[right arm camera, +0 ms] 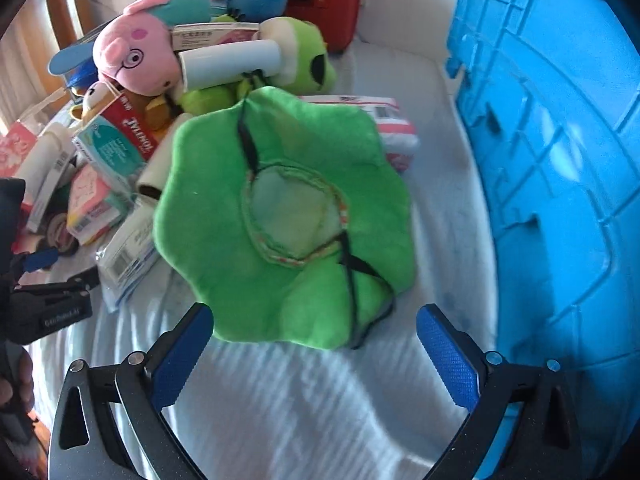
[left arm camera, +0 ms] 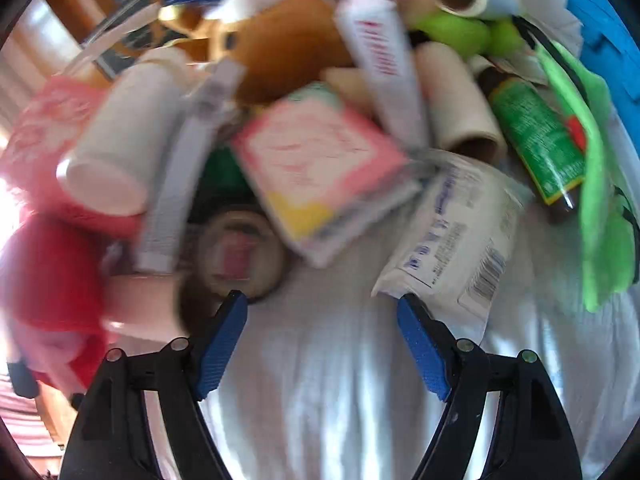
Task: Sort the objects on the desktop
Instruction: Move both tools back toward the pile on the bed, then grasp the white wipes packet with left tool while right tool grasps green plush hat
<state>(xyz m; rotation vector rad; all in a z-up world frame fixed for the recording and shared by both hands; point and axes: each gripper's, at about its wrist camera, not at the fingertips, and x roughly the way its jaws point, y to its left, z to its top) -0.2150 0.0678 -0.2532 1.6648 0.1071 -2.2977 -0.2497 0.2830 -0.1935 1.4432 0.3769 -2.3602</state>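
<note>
Our right gripper (right arm camera: 314, 354) stands wide and empty before the floppy green scalloped plush piece (right arm camera: 280, 216) at frame centre; its soft edge could slip or drag neighbours. Our left gripper (left arm camera: 322, 344), also wide and empty, hovers below the white barcoded packet (left arm camera: 452, 240). A white cloth-covered surface (right arm camera: 280, 400) carries everything; a blue plastic crate (right arm camera: 560, 160) stands at right.

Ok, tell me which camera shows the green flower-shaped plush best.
The right wrist view. There the green flower-shaped plush lies whole on the white cloth, its round mesh centre and black cords clear, just ahead of the open right gripper. The left wrist view catches only a distorted strip of it at its right edge.
</note>
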